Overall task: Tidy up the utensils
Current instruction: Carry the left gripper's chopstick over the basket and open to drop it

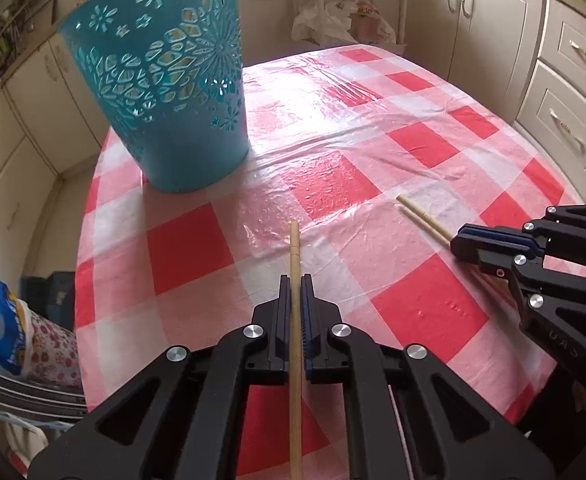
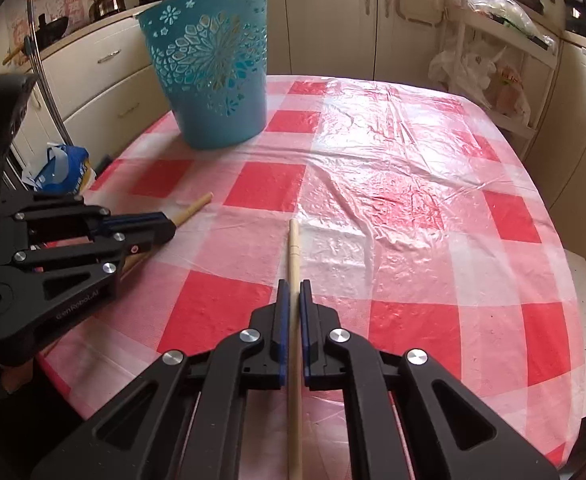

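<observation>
Each wooden chopstick was judged to be light, stiff and smooth, liable to pivot or slide when pinched at a single point; a hold near mid-length was judged steadier than one near the tip.

The left gripper [image 1: 295, 280] was seen pinched on one chopstick [image 1: 294, 248], which ran lengthwise between the pads and projected forward over the checked tablecloth [image 1: 413, 152]. The right gripper [image 2: 294, 284] was likewise clamped on a second chopstick [image 2: 293, 248], its end projecting ahead. In the left wrist view, two stick ends appeared beyond the right gripper; whether two sticks were held could not be told.

The blue basket [image 1: 181, 112], presumed the destination, stood upright at the table's far left, well apart from both grippers.
</observation>
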### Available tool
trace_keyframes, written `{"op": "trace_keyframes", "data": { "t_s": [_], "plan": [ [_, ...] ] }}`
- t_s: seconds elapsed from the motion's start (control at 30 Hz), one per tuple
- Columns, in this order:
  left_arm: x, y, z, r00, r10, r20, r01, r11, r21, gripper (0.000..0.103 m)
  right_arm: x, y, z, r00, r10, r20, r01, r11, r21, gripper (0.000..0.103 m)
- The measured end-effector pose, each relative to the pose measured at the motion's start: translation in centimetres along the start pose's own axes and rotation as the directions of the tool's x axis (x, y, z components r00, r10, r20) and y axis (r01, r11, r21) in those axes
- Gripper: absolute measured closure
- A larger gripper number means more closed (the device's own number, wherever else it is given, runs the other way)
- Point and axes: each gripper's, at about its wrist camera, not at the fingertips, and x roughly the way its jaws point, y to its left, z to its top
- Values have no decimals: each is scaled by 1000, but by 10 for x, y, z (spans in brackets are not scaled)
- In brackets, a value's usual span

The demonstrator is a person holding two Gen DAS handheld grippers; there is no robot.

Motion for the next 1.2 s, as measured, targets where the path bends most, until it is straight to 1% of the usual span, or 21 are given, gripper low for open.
{"op": "trace_keyframes", "data": {
  "t_s": [0.1,0.17,0.23,0.27,0.33,0.4,0.5,0.53,0.57,0.67,0.73,0.77,0.8,0.93,1.03,1.1,1.13,1.2],
  "plan": [
    [-6,2,-3,1000,-26,-2,26,1000,-10,99,1,1,-1,1000,-3,-2,3,1000,-3,97],
    [-16,5,-3,999,-40,18,40,999,-21,99,1,-3,-2,1000,12,1,-12,1000,19,97],
    [-34,14,1,995,-80,63,84,995,-55,99,1,-5,-2,1000,21,1,-21,999,31,97],
    [-42,18,3,992,-91,88,97,993,-66,99,1,-3,-1,1000,10,0,-10,1000,19,97],
    [-66,30,9,980,-124,153,139,985,-97,98,1,2,-2,1000,-11,3,11,1000,-6,97],
    [-86,43,17,967,-144,210,173,976,-128,98,2,0,-1,1000,-2,4,2,1000,8,97],
    [-122,67,38,934,-132,332,196,966,-166,99,1,-7,-1,999,33,5,-33,998,53,97],
    [-136,77,47,914,-118,388,200,964,-177,99,2,-9,-1,999,38,6,-39,997,60,97],
    [-145,82,54,902,-103,420,195,964,-183,99,2,-10,-1,999,45,7,-45,997,69,97],
    [-167,99,81,845,-46,533,188,959,-214,99,2,-11,-1,999,50,8,-51,996,74,97],
    [-174,102,94,816,-13,578,172,960,-221,99,2,-11,-1,999,51,8,-52,996,77,97],
    [-177,104,104,798,10,603,157,962,-224,98,1,-11,-1,999,52,8,-52,996,78,97],
    [-177,105,112,786,22,618,153,962,-228,98,1,-11,-1,999,52,8,-53,995,80,97],
    [-175,111,140,746,72,663,135,957,-256,98,2,-10,-1,999,47,7,-47,996,69,97],
    [-171,118,167,711,119,693,119,951,-286,99,2,-2,0,1000,4,5,-4,1000,13,97],
    [-162,120,182,701,138,699,119,945,-306,98,2,1,0,1000,-7,6,7,1000,-2,97],
    [-157,123,190,695,158,701,113,939,-324,98,3,0,0,1000,-1,4,1,1000,5,97],
    [-145,128,200,689,187,700,101,932,-349,98,4,-4,1,1000,16,2,-16,1000,23,97]
  ]
}}
